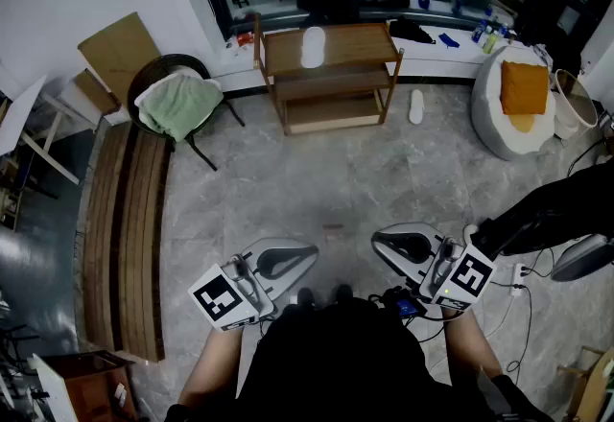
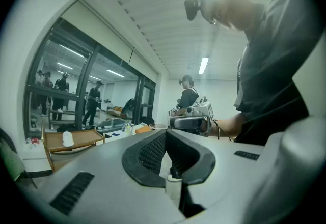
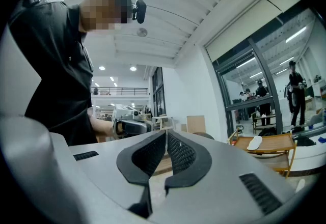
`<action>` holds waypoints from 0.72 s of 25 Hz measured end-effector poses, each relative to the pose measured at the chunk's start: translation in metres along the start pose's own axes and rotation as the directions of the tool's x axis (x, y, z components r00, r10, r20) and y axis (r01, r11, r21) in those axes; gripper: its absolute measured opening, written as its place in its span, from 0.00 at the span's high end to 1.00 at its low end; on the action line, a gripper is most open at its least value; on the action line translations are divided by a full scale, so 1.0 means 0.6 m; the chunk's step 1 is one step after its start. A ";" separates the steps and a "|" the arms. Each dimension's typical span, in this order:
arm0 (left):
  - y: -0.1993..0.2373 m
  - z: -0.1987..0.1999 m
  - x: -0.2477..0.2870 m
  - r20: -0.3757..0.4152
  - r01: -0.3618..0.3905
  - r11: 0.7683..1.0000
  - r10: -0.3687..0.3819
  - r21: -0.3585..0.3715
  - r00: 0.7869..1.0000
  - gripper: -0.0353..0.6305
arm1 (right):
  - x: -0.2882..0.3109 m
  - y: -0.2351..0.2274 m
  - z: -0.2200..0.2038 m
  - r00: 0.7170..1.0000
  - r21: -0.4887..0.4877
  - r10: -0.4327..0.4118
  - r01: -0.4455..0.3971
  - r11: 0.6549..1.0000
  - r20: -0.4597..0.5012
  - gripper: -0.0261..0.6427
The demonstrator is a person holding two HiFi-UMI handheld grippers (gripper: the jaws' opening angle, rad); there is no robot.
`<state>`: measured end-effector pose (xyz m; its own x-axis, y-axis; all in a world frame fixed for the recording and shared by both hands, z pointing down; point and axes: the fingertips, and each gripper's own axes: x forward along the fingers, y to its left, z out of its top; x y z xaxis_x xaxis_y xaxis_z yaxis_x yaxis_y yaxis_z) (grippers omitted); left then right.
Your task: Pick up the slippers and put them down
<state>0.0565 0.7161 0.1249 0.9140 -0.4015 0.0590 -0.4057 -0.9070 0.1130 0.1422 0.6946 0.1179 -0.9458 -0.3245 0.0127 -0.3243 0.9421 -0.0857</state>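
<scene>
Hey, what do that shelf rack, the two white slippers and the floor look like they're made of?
Shelf rack: likely wood, warm brown boards and posts, matte. Slipper on its top and slipper on the floor: plain white, perhaps foam or fabric; too small to tell. Floor: grey stone-look tiles, mottled veining, visible joints.

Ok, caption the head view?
Both shut, left gripper and right gripper face each other; shelf slipper and floor slipper lie beyond.
</scene>
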 end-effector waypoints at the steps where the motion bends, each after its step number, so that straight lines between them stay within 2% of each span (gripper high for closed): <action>1: -0.001 0.000 0.002 0.005 0.002 1.000 -0.002 -0.005 1.000 0.94 | 0.002 0.002 -0.002 1.000 -0.002 0.003 -0.003 1.000 -0.004 0.92; 6: -0.001 0.002 0.014 0.013 0.004 1.000 -0.004 -0.023 1.000 0.94 | 0.004 0.003 -0.008 1.000 -0.022 0.022 -0.022 1.000 -0.023 0.92; 18: 0.008 -0.010 0.041 -0.007 -0.047 0.998 0.047 -0.032 0.999 0.94 | 0.005 -0.021 -0.017 0.998 -0.021 0.056 -0.056 0.998 -0.013 0.92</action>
<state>0.0773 0.7028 0.1326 0.8937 -0.4431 0.0709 -0.4487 -0.8824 0.1413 0.1434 0.6830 0.1292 -0.9626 -0.2701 0.0213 -0.2709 0.9604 -0.0650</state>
